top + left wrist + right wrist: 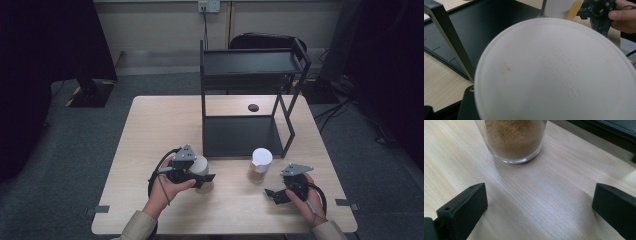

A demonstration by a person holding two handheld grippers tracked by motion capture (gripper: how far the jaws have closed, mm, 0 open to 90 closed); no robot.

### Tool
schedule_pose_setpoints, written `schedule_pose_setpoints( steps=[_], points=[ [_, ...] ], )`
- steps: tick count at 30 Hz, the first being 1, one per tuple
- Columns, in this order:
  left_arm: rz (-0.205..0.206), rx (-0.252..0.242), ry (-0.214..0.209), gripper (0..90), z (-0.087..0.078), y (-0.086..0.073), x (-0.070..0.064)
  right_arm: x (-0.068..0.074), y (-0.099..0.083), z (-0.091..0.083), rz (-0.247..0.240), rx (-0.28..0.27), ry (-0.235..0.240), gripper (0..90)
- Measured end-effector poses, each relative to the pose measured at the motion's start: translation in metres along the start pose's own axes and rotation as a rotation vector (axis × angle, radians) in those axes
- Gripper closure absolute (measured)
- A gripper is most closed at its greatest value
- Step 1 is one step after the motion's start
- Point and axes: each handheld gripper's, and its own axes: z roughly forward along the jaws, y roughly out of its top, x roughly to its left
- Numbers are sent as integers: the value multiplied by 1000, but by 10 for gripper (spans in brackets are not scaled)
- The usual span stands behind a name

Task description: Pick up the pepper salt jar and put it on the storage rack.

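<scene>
In the high view my left gripper [204,178] is shut on a white-lidded jar [200,166] near the table's front middle. That jar's round white lid [559,72] sits very close in the left gripper view, with one black jaw showing at the lower left. A second jar [260,164], glass with a white lid and brown powder inside, stands just in front of the black rack [245,135]. My right gripper [280,192] rests on the table to the right of that jar, open. In the right gripper view the powder jar [515,140] stands ahead of the wide-apart jaws of this gripper [539,207].
The black two-shelf rack stands mid-table, its lower shelf [486,30] right beside the held jar. A small black round object [253,107] lies behind the rack. Bare wood [150,130] stretches left of the rack. The other hand and gripper [600,12] appear beyond the lid.
</scene>
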Motion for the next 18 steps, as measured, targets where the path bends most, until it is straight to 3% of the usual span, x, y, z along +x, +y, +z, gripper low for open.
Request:
schedule_pose_setpoints(
  steps=[18],
  points=[
    [24,4,-11,348,10,38,2,0,0,0,0,0,0,0]
  ],
)
